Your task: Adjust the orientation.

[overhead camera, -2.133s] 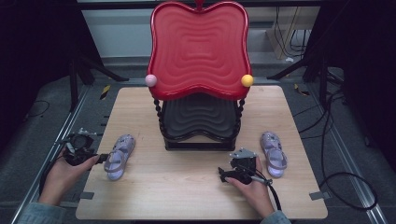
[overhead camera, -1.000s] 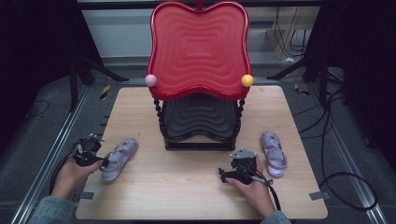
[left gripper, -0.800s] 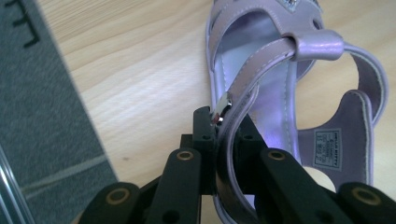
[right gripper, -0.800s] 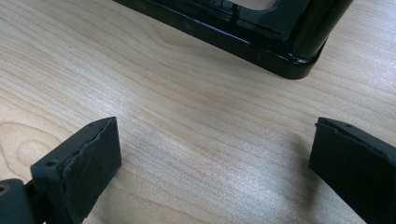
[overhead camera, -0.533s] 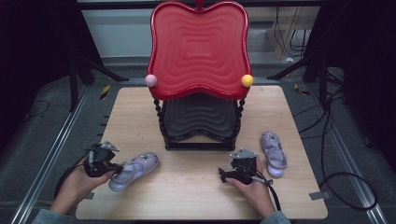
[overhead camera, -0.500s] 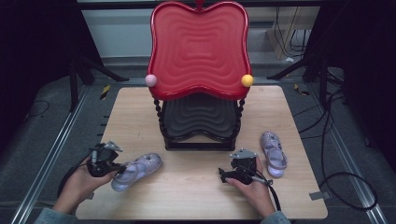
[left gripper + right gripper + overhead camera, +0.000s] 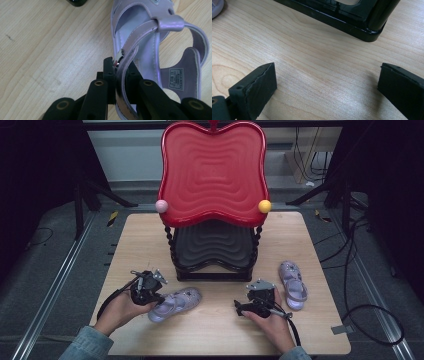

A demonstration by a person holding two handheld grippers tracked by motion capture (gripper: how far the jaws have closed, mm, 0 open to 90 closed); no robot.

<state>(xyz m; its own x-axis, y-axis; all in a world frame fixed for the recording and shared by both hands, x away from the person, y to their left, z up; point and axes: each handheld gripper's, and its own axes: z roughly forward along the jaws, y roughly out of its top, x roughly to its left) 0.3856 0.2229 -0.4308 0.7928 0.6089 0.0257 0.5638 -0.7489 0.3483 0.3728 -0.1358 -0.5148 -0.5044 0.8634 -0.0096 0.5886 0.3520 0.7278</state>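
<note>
- A light wooden table (image 7: 310, 245) stands on a dark grey floor (image 7: 45, 270).
- Metal rails (image 7: 55, 285) run along the floor at the table's left.
- Black stand legs (image 7: 95, 190) rise at both sides, in deep shadow.
- A pale wall panel (image 7: 125, 155) lies behind, with cables (image 7: 305, 155) hanging at the right.
- A black cable (image 7: 370, 315) loops on the floor.

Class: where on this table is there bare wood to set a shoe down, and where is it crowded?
Free: the front strip of the table between the hands, and both back corners beside the rack. Crowded: before the rack, around the left gripper, its sandal and the right gripper.
</note>
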